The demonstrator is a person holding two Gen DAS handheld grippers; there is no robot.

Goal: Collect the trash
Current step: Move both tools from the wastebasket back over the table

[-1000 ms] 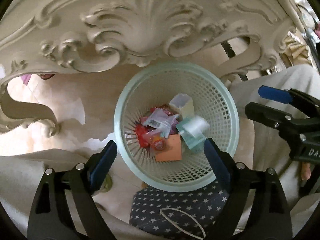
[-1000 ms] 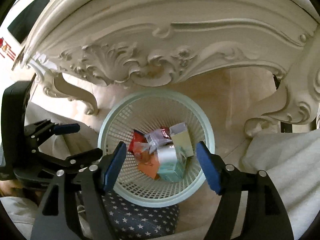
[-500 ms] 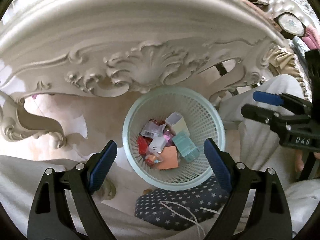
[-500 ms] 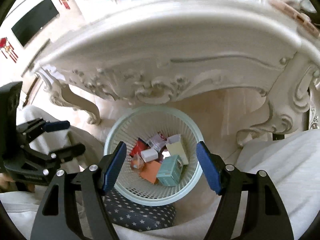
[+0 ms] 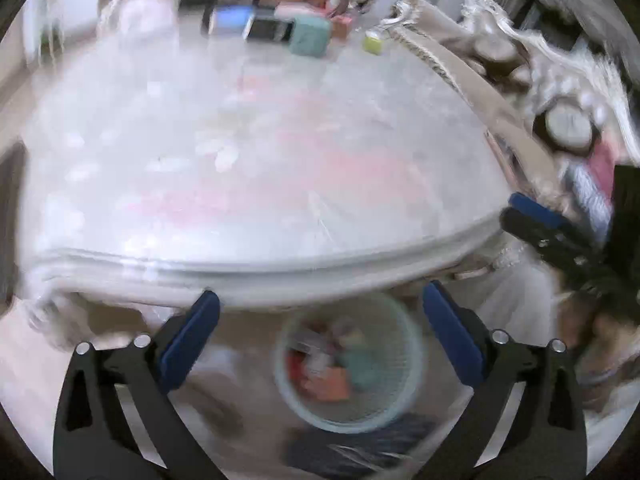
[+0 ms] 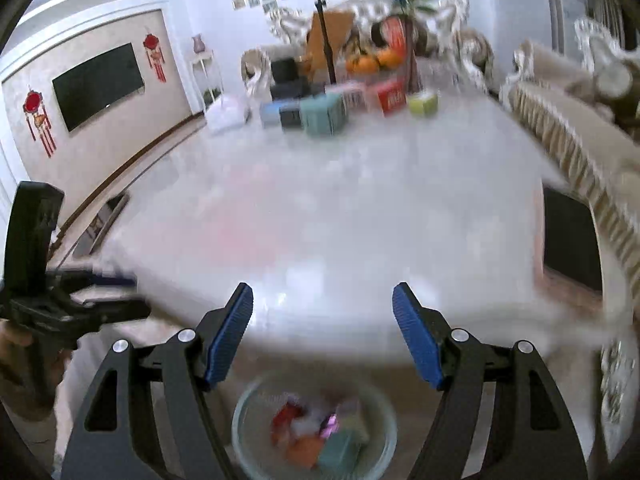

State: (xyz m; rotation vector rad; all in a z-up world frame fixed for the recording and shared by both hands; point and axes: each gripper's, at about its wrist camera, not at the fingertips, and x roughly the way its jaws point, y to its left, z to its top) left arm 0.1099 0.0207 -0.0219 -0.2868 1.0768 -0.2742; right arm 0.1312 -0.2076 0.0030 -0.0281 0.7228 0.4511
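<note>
Above table (image 5: 260,160) and basket (image 5: 404,392), both grippers gape empty, left gripper (image 5: 320,344) just widened.

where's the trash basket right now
The trash basket sits on the floor below the table's near edge, low centre in both wrist views, with trash inside.

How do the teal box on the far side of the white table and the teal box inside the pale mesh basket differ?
The teal box on the white table stands upright among other boxes; the teal box in the pale mesh basket lies tilted among trash. The first rests high on the white table; the second sits below the table edge, in the pale mesh basket. Both share a teal colour and are blurred.
</note>
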